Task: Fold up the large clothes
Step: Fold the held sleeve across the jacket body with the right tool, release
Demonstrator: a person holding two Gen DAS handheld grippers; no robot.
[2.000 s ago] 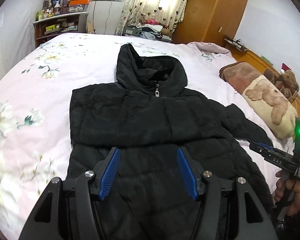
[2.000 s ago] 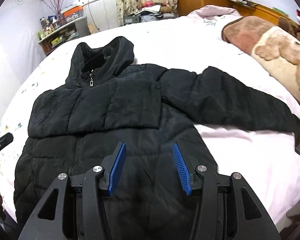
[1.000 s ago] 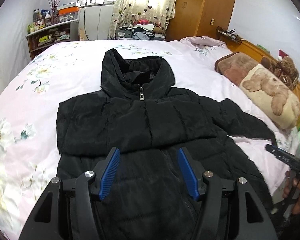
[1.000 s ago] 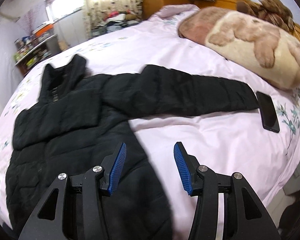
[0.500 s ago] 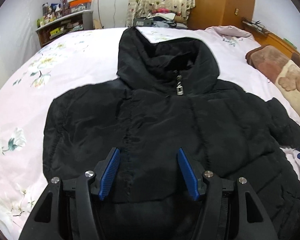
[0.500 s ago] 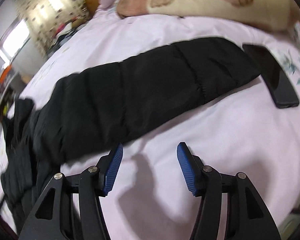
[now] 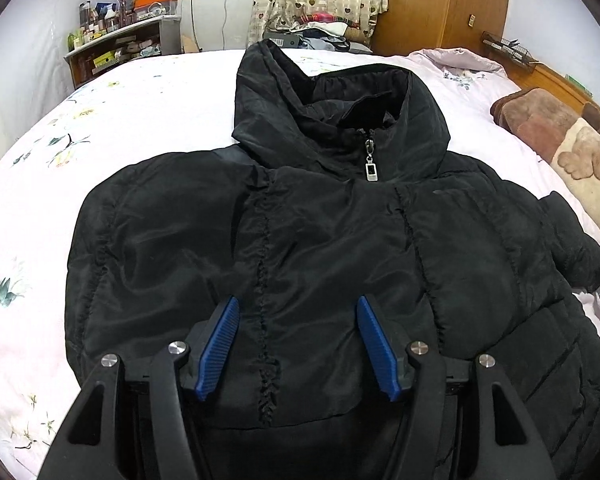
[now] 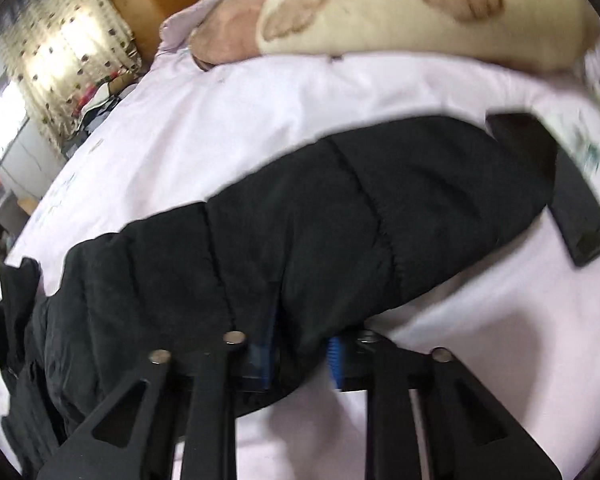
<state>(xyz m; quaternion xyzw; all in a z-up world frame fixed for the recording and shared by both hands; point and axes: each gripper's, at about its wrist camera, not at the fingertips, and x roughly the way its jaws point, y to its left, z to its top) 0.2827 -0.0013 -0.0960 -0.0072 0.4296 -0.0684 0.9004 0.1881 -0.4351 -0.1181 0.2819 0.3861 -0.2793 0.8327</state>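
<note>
The black jacket (image 7: 332, 248) lies face up on the bed (image 7: 148, 112), hood at 12 o'clock, zip pull just below the collar. Its one sleeve (image 8: 340, 216) stretches out over the sheet toward 3 o'clock in the right wrist view, cuff end touching a dark phone (image 8: 568, 200). A bear-print pillow (image 8: 400, 12) lies beyond the sleeve at 12 o'clock.

The left gripper (image 7: 296, 344) hovers over the jacket's chest, jaws released and nothing between them. Against a second ago it has come in lower and closer: the jacket then showed whole with bed around it, and now the chest and hood fill the view.

The right gripper (image 8: 300, 352) has changed more. A second ago its jaws stood wide over the jacket's hem edge and bare sheet; half a second ago they were still wide, short of the sleeve. Now they are closing, with a fold of the sleeve between them, the blue pads pressing it from both sides at 6 o'clock. The view is blurred.
</note>
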